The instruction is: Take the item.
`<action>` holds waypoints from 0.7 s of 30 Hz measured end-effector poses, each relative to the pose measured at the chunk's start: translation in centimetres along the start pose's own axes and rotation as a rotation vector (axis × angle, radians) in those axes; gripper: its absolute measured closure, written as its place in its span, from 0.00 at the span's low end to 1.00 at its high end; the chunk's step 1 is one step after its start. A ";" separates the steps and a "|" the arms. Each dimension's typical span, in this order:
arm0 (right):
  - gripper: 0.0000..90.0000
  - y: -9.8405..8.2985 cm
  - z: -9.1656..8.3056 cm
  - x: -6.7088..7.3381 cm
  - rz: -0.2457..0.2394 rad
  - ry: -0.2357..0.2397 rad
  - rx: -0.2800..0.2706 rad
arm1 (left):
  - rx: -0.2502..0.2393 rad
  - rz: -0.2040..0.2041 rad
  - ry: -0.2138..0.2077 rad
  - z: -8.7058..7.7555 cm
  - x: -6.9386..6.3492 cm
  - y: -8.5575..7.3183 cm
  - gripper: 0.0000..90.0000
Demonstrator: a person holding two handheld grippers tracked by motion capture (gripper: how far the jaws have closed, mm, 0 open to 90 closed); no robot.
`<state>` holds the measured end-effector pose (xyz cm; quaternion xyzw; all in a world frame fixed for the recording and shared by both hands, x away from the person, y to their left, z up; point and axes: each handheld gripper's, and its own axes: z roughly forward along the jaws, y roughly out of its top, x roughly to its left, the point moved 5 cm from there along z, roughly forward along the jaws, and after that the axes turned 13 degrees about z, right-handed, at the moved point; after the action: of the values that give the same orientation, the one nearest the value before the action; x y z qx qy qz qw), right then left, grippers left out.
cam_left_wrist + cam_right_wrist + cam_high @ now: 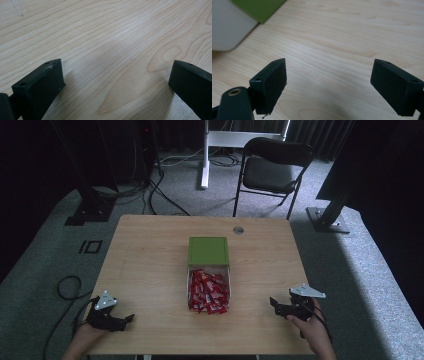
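Both grippers, left (125, 320) and right (275, 305), are resting spread near the tabletop's (150, 270) front corners; red sachets (208, 292) look light, slippery—pinch one's edge.

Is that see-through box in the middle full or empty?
Full: the clear box is heaped with red packets; its green lid lies just behind it.

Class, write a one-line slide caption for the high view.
Two open grippers, left and right, rest either side of a green-lidded box of red sachets.

Black folding chair (274, 170) beyond the wooden table (150, 265), cables (155, 190) on carpet.
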<state>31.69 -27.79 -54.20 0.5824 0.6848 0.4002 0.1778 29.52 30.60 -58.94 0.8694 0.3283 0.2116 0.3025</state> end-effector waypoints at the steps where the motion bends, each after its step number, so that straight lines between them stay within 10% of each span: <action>1: 0.15 0.2 -0.1 0.2 0.002 0.004 -0.007 | 0.000 0.000 0.000 0.0 0.0 0.0 0.01; 21: 0.15 3.0 -1.0 4.0 -0.032 0.065 -0.060 | 0.000 0.000 0.000 0.0 0.0 0.0 0.01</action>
<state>31.95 -24.39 -50.47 0.5524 0.6872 0.4363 0.1795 29.52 30.60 -58.94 0.8695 0.3282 0.2115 0.3025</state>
